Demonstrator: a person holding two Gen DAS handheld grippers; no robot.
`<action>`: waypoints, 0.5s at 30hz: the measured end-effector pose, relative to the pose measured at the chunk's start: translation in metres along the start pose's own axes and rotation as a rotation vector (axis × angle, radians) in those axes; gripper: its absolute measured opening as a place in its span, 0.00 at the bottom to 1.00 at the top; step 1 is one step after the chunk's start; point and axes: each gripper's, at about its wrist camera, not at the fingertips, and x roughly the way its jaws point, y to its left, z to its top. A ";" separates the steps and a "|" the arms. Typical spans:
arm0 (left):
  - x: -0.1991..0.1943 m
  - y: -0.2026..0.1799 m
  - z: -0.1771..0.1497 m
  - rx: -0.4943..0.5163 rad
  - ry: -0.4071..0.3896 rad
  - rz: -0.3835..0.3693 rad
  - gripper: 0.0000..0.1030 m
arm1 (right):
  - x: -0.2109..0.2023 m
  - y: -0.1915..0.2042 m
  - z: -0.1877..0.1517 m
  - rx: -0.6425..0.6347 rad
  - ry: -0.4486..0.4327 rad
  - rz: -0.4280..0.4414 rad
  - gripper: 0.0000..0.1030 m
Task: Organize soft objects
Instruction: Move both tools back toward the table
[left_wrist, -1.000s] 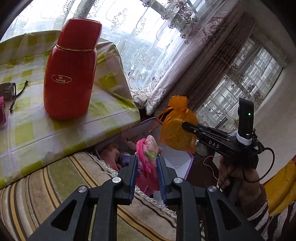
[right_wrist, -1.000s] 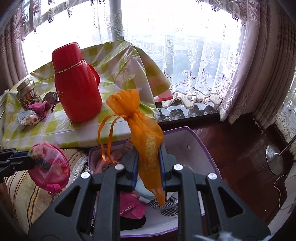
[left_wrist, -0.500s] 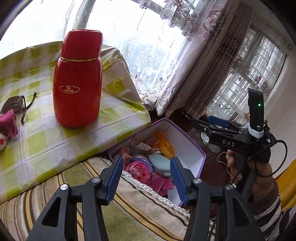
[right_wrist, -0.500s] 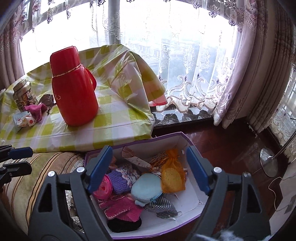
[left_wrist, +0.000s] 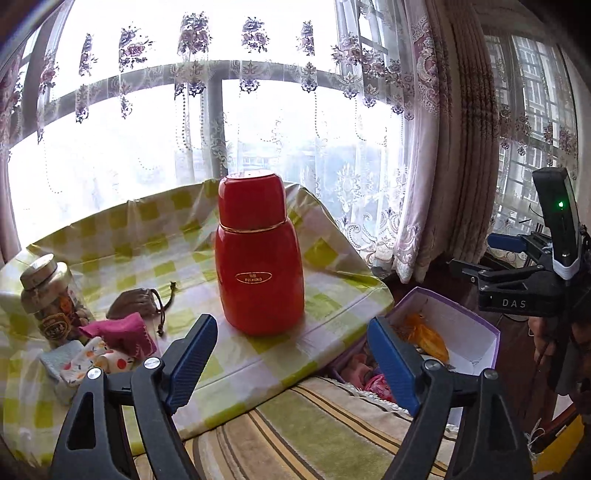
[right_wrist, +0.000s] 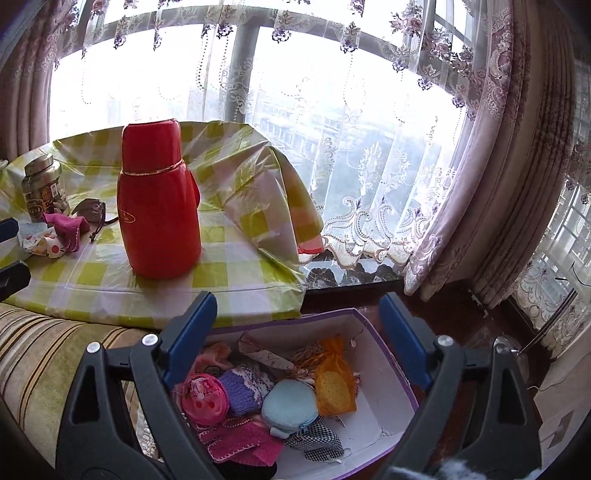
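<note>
The purple-edged white box (right_wrist: 388, 369) holds several soft items, among them the orange mesh pouch (right_wrist: 334, 384) and the round pink pouch (right_wrist: 203, 398). My right gripper (right_wrist: 295, 301) hovers above the box, its jaws opening with nothing between them. My left gripper (left_wrist: 290, 328) faces the checked table, its jaws also opening and empty. On the table's left lie a magenta cloth (left_wrist: 122, 332), a brown drawstring pouch (left_wrist: 133, 301) and a patterned cloth (left_wrist: 92, 362). The box (left_wrist: 461, 325) sits low to the right of the left gripper.
A tall red flask (left_wrist: 258, 258) stands mid-table on the yellow-green checked cover. A glass jar (left_wrist: 48, 295) stands at the far left. A striped cushion (left_wrist: 314, 424) lies below the table edge. Lace curtains and a window fill the back; a hand holds the right gripper (left_wrist: 476, 254).
Both grippers let go: the pink pouch and the orange pouch dropped into the box. Both jaws spread wide, and both views rose and swung up toward the table and window.
</note>
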 end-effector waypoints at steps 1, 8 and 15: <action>-0.003 0.003 0.000 0.009 -0.014 0.013 0.82 | -0.002 0.004 0.000 -0.005 -0.021 0.022 0.89; -0.014 0.038 -0.005 -0.035 -0.017 0.009 0.82 | -0.003 0.033 0.001 -0.001 -0.015 0.226 0.91; -0.006 0.090 -0.024 -0.180 0.089 0.060 0.82 | -0.004 0.075 -0.001 -0.082 0.014 0.305 0.91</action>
